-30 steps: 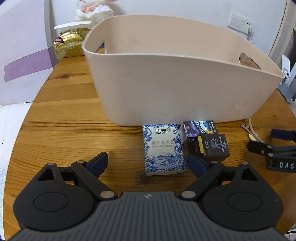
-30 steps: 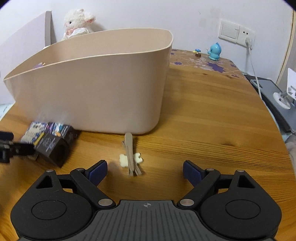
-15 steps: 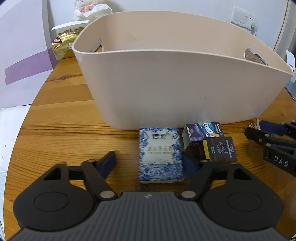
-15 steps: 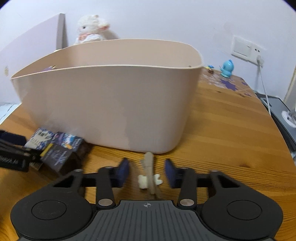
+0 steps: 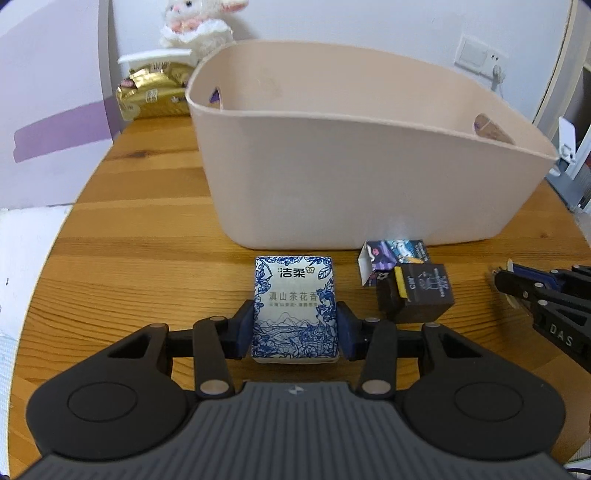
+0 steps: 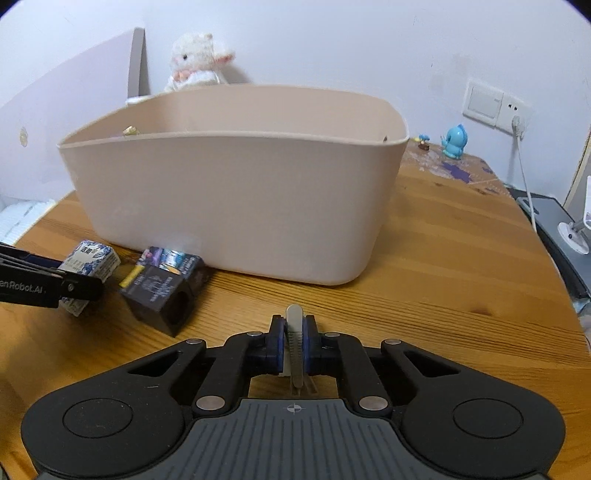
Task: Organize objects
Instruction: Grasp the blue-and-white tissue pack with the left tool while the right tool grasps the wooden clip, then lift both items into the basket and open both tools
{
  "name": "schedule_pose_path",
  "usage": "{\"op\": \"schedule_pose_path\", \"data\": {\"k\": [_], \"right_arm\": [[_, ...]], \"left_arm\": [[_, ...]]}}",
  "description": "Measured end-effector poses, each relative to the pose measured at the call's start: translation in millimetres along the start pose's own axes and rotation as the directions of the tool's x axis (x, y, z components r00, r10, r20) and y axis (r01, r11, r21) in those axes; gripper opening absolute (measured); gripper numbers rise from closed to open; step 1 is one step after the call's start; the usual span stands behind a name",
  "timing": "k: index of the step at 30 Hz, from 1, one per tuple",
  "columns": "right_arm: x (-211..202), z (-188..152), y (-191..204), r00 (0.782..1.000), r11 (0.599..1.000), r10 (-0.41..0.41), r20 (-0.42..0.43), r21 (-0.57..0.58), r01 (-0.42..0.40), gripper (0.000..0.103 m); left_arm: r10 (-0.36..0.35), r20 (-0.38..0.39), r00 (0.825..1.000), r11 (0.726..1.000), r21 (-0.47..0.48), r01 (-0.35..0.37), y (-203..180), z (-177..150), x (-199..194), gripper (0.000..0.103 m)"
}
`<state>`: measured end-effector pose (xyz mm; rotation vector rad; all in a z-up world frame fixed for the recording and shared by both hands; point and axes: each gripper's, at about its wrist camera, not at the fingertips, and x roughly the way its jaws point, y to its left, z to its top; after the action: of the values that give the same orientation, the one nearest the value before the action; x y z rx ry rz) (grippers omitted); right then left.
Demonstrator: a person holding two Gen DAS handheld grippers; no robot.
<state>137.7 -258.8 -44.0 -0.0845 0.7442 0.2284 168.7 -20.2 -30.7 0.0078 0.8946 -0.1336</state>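
Tissue pack, blue-and-white print, lies on the wooden table just near of the beige bin, w/ the left gripper clamped on its two long sides, blue pads pressed against it. Can't tell if the pack is off the table yet; in the right wrist view its bottom edge looks at or just above the wood.

Right gripper is closed on a thin grey-beige clip, standing on edge btwn the pads, near side of the bin, toward the bin's right half.

So both hands are loaded, nothing dropped in yet. Judgement: grasp stage done for two items, lift-and-place into the bin is what's left for them.

Still loose on the table: a small dark box w/ a colourful printed box touching it on the far side, both just right of the tissue pack and close to the bin wall. Those look like the next pickups.

Bin interior mostly hidden behind its near wall, so can't say what, if anything, is inside.

Further out: gold foil bag at the far-left of the table, plush toy behind it by the wall, small blue figurine far right. Whether those count as part of the job isn't clear. Overall early-to-mid, I'd say.
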Motion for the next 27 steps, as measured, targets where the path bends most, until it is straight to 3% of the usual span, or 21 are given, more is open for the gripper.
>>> {"op": "schedule_pose_path", "data": {"k": [8, 16, 27], "right_arm": [[-44.1, 10.7, 0.9, 0.995, 1.000, 0.008, 0.103, 0.007, -0.009, 0.009], [-72.7, 28.1, 1.9, 0.980, 1.000, 0.014, 0.201, -0.001, -0.014, 0.009], [-86.3, 72.0, 0.3, 0.949, 1.000, 0.006, 0.315, -0.009, -0.004, 0.009]], "left_arm": [[0.021, 0.105, 0.994, 1.000, 0.016, -0.023, -0.1, 0.5, -43.5, 0.048], [0.036, 0.228, 0.973, 0.998, 0.046, -0.048, -5.7, 15.9, -84.9, 0.048], [0.038, 0.304, 0.952, 0.996, 0.068, -0.062, -10.2, 52.1, -90.9, 0.048]]}}
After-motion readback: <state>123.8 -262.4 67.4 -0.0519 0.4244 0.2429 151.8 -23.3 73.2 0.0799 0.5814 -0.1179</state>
